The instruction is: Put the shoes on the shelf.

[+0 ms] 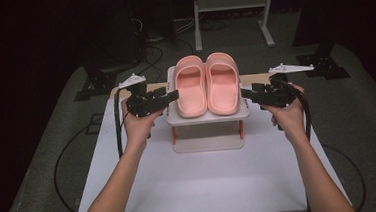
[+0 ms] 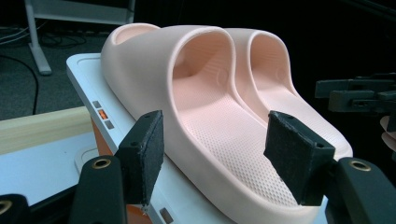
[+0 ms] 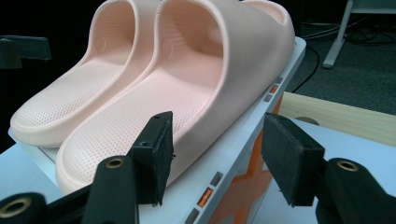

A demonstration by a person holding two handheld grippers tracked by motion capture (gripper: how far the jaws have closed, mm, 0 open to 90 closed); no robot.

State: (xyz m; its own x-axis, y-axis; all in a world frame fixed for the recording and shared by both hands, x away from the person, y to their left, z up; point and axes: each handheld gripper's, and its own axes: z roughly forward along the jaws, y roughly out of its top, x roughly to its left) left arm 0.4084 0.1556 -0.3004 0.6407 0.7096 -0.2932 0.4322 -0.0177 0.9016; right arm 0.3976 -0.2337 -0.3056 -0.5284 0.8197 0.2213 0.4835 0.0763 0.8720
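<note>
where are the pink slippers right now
In the high view the pink slippers sit side by side on top of the small white rack at the table's far middle, between the left gripper and the right gripper, toes pointing away.

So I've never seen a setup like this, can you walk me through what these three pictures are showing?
A person holds a black two-jaw claw in each hand. The high view looks down on the white table: left claw, right claw. The other two pictures come from cameras riding on those claws, looking along their jaws. On a small white two-tier rack sits a pair of pink foam slide sandals, side by side. Both claws are open and hold nothing; the left one's jaws flank the heel of the nearer sandal, and the right one's flank the rack's edge beside the other.
</note>
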